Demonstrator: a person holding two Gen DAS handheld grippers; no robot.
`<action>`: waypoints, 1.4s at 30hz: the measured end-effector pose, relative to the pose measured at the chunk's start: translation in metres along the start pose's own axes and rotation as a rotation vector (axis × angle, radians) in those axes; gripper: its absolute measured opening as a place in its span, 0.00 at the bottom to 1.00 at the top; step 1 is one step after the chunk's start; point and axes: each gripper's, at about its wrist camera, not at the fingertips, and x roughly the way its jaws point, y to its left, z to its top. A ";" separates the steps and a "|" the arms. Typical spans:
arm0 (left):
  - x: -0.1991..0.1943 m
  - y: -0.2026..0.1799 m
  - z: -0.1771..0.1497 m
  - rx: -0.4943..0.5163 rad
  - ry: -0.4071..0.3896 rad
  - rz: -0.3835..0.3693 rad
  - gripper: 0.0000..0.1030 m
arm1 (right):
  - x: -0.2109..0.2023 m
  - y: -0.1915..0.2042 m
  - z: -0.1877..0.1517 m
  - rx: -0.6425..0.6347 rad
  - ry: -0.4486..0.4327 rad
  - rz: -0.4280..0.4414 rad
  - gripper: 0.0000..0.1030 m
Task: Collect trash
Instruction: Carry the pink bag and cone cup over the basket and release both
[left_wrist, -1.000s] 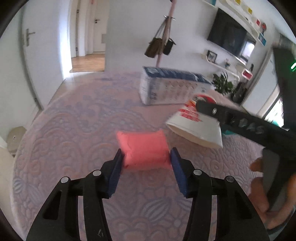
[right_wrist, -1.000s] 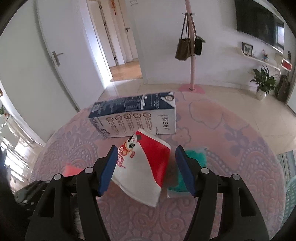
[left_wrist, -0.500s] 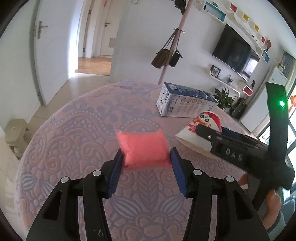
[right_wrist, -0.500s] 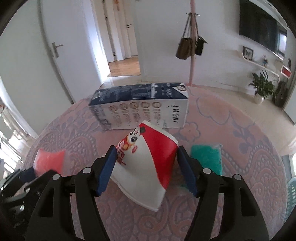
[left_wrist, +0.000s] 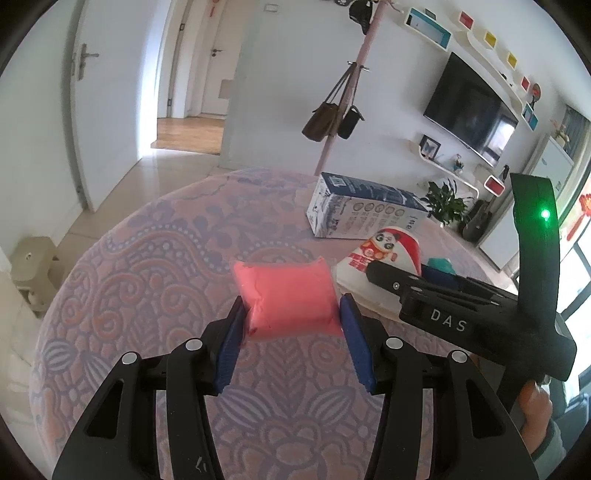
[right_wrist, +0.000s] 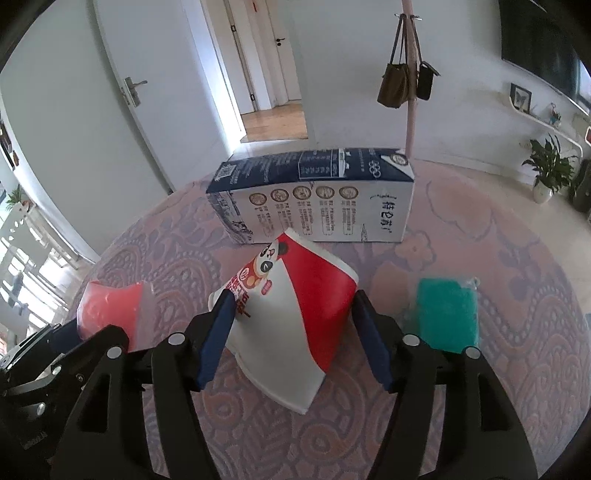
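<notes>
My left gripper (left_wrist: 291, 325) is shut on a pink packet (left_wrist: 288, 295) and holds it above the round patterned table (left_wrist: 147, 258). My right gripper (right_wrist: 291, 325) is shut on a red and white paper cup with a panda print (right_wrist: 291, 306), lying on its side in the grip. The cup (left_wrist: 384, 254) and the right gripper show at the right of the left wrist view. The pink packet (right_wrist: 110, 306) and the left gripper show at the left of the right wrist view. A green packet (right_wrist: 447, 314) lies on the table to the right of the cup.
A blue and white carton (right_wrist: 317, 199) lies on its side at the far part of the table, just behind the cup; it also shows in the left wrist view (left_wrist: 362, 214). A coat stand with bags (left_wrist: 340, 110) stands beyond the table.
Both grippers have drawn back and up from the table with their loads. The carton now looks farther off in the left wrist view. The green packet has come clear of the cup.
</notes>
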 end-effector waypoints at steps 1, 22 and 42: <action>-0.001 -0.002 0.000 0.003 -0.002 0.000 0.48 | -0.005 0.000 -0.001 -0.001 -0.020 0.014 0.47; -0.044 -0.113 0.020 0.171 -0.126 -0.158 0.48 | -0.179 -0.069 -0.034 0.062 -0.387 -0.137 0.36; 0.035 -0.369 -0.045 0.512 0.053 -0.516 0.48 | -0.302 -0.273 -0.165 0.460 -0.398 -0.587 0.37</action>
